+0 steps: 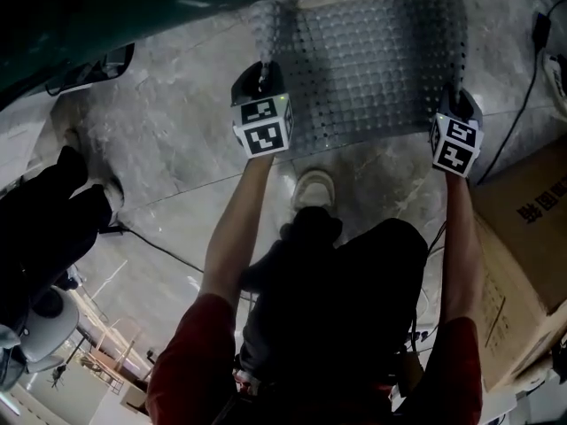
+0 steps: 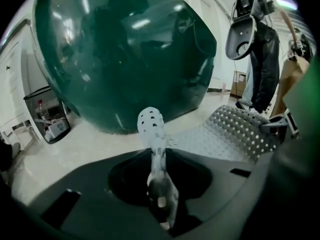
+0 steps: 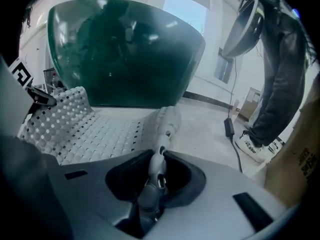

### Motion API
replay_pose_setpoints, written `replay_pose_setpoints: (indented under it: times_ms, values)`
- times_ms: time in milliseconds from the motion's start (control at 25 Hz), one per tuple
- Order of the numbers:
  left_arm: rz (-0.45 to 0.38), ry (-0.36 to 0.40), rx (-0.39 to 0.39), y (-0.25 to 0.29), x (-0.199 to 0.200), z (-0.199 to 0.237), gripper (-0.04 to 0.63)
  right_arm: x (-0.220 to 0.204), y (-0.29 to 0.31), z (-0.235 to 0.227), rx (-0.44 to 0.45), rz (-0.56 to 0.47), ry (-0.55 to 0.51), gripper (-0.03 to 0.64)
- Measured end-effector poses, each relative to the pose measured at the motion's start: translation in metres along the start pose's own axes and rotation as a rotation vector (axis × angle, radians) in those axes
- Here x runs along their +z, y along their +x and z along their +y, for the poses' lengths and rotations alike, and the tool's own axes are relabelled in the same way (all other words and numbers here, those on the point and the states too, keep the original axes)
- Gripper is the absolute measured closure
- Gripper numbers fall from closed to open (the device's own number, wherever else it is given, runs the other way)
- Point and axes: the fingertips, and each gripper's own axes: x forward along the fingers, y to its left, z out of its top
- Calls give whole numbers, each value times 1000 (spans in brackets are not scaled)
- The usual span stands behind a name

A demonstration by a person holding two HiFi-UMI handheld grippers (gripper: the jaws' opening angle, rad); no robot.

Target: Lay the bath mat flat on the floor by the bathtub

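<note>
Right, the pale grey, translucent rubber bath mat (image 1: 372,60), all studs and little holes, is spread over the mottled grey stone floor (image 1: 177,140), just beside the dark green glossy bathtub (image 1: 80,16). Most of it looks to be down on the floor; only the near edge is up, curling where I've got it.

My left gripper (image 1: 262,78) is clamped on the near left corner. In the left gripper view that corner folds into a thin tongue squeezed between the jaws. My right gripper (image 1: 454,106) pinches the near right corner the same way, jaws closed on a rolled lip of mat.

I reckon this thing is light, floppy and a bit tacky. It drapes rather than keeping a shape, so it shouldn't slide much once it's down, but it could crease or tuck under itself. The corners are the place to hold it, both at once and well apart, so the edge stays taut.

Further out, a brown cardboard box (image 1: 523,237) and a black cable (image 1: 518,113) lie near the mat's right side. A white shoe (image 1: 314,189) is just behind the near edge.
</note>
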Motion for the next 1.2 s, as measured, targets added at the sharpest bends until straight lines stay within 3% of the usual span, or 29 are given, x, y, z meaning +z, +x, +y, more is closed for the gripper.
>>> replay_pose_setpoints:
  times_ms: [720, 880, 1080, 1200]
  values:
    - [92, -45, 82, 35, -57, 43, 474, -46, 56, -42, -81, 129, -21, 490]
    - [115, -66, 101, 41, -69, 53, 452, -54, 62, -46, -94, 149, -41, 439]
    - [95, -17, 111, 45, -73, 57, 422, -54, 62, -58, -129, 149, -94, 352]
    - [99, -3, 102, 41, -70, 54, 406, -47, 56, -56, -124, 114, -58, 321]
